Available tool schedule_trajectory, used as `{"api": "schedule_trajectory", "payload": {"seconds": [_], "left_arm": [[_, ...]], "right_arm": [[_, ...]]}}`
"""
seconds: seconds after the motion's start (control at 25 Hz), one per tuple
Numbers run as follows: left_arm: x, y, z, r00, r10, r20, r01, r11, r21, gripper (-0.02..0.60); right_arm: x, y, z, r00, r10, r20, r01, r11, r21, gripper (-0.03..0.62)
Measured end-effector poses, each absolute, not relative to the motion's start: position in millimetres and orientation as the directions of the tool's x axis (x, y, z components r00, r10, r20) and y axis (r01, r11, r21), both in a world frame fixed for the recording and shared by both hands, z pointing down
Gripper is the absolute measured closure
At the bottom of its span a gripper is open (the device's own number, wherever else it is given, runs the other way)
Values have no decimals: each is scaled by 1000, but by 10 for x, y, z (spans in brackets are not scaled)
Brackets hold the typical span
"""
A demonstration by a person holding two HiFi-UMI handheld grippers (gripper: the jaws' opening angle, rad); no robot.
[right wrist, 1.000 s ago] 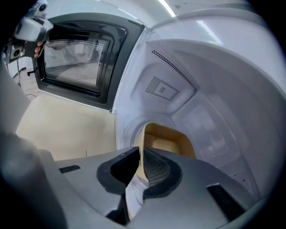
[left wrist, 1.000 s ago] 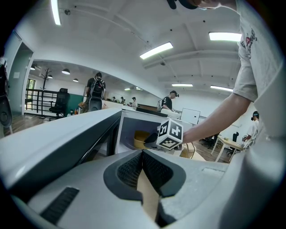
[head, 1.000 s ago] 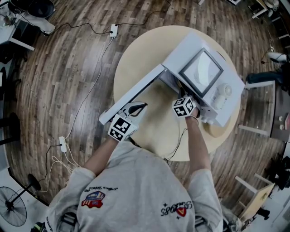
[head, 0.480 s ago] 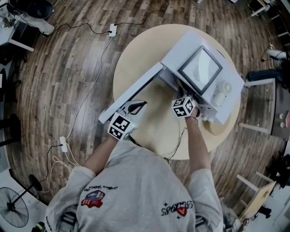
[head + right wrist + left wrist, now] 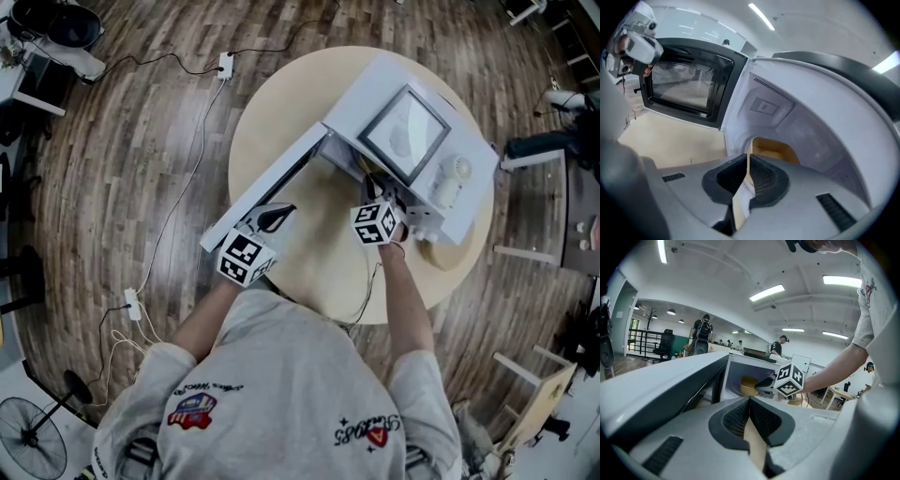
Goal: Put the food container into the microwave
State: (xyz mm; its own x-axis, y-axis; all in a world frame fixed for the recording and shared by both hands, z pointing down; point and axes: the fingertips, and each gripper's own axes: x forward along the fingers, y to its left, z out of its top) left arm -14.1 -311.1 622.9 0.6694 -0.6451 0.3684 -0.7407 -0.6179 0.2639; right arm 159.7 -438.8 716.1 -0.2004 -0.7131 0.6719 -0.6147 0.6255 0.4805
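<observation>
**Right tongs closing in front of the placed container**

1. Change. The right tongs [image 5: 747, 158] have just been closing. Their jaws now stand all but together, and nothing shows between the pads.
2. Position of the load. The shallow, yellow-tan, open-topped food container [image 5: 772, 148] sits just beyond the right tong tips, on the floor inside the white box-shaped microwave oven [image 5: 412, 141]. Whether the tips touch its near rim cannot be determined.
3. Meaning for the task. The placement appears done and the grip appears released. What remains is judged to be drawing the right tongs out of the cavity and shutting the white-framed door with the dark mesh window [image 5: 686, 79], which stands open to the left of the right tongs.
4. Left tongs [image 5: 750, 403]. Jaws together, holding nothing, close beside the open door and above the round beige desk [image 5: 328, 253].
5. Appearance of the load. It is upright, thin-walled and plain, with rounded corners. Its interior is not visible, so its contents are unknown. It looks light, so a nudge from the tips could shift it.
</observation>
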Motion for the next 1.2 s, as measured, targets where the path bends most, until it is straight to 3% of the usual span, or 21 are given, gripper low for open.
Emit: {"api": "schedule_trajectory", "payload": {"seconds": [1.2], "left_arm": [[28, -2923, 5903, 662, -666, 343, -746, -628, 220, 577]], "right_arm": [[2062, -3266, 6591, -261, -748, 610, -847, 481, 227, 589]]}}
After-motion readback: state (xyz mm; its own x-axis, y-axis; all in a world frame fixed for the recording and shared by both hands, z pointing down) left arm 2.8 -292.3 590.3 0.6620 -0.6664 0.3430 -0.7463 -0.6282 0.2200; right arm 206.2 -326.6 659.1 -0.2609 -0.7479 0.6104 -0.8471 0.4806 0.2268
